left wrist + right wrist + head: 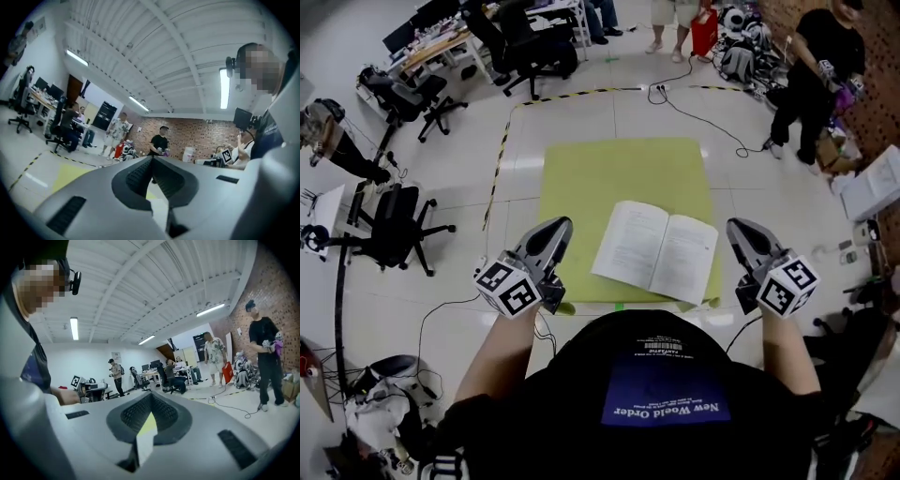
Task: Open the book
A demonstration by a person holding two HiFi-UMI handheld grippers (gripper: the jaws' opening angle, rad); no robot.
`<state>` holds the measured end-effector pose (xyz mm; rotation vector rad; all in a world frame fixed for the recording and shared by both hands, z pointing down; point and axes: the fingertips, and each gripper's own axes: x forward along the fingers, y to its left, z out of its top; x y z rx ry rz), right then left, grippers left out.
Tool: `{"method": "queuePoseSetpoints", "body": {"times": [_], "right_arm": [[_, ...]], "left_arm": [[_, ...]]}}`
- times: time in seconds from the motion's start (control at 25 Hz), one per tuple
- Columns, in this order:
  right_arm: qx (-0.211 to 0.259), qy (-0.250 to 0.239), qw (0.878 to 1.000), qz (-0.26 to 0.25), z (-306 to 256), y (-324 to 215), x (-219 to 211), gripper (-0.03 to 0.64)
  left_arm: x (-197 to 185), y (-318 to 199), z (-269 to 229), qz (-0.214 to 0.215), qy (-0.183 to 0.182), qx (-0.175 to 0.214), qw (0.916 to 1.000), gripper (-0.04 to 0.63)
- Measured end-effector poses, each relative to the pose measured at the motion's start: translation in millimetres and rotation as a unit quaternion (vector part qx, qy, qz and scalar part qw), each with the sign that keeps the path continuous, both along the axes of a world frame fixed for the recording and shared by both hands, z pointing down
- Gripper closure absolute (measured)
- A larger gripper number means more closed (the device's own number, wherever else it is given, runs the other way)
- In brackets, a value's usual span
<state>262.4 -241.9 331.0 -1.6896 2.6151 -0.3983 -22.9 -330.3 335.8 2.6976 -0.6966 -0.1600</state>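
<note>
Book (656, 251) lay open flat, white printed pages up, near the front edge of a yellow-green mat (581, 178) spread on the pale tiled floor (581, 112). The left gripper (555, 228) and right gripper (738, 228) hung either side of it, both pinched closed on nothing. Black office chairs (398, 225) stood off left, and a person in black (814, 66) stood far right.

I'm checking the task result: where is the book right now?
In the head view the book lies open on the green mat, centre, between the left claw and the right claw.
</note>
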Motion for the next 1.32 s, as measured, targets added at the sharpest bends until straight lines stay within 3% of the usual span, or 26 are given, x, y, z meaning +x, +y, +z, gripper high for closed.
{"method": "queuePoseSetpoints", "body": {"times": [0.24, 0.88, 1.32], "right_arm": [[-0.002, -0.019, 1.0, -0.004, -7.7, -9.4, -7.3, 0.63], [-0.021, 0.028, 0.999, -0.028, 2.9, -18.3, -30.9, 0.632], [-0.02, 0.036, 0.998, -0.039, 4.4, -16.8, -36.3, 0.632]], "left_arm": [[-11.5, 12.1, -0.3, -0.033, -0.008, 0.014, 0.9993, 0.589], [-7.5, 13.5, -2.6, -0.018, 0.003, 0.018, 0.9997, 0.589], [-6.8, 13.6, 0.5, -0.011, -0.004, 0.014, 0.9998, 0.588]]}}
